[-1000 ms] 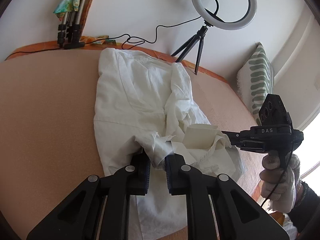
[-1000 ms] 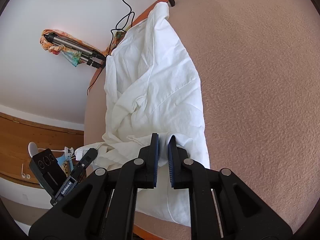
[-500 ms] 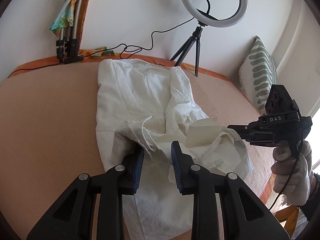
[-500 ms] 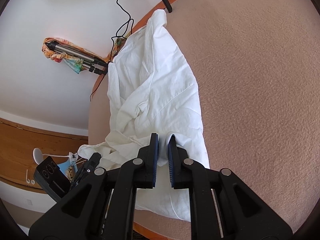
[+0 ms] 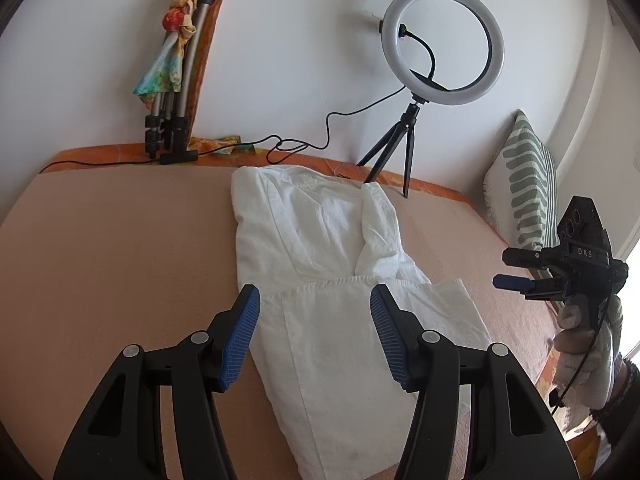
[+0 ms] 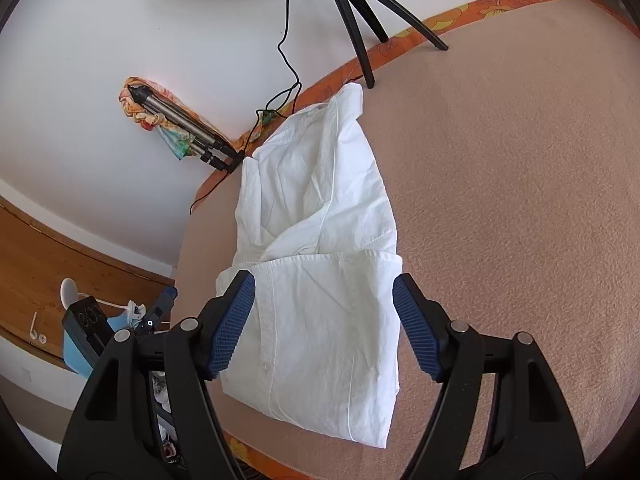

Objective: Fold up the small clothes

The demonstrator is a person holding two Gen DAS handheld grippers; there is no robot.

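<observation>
Hovering left gripper [image 5: 315, 320] over shirt [image 5: 332, 280]

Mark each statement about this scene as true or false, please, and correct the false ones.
1. The white shirt has its lower part folded up over itself. True.
2. The left gripper is shut on the shirt. False: its jaws have just been opening; the cloth lies below, unpinched.
3. The right gripper is open. True: its jaws have just been opening.
4. The ring light lies flat on the bed cover. False: it stands upright on a small tripod.
5. A striped cushion leans against the wall. True.
</observation>
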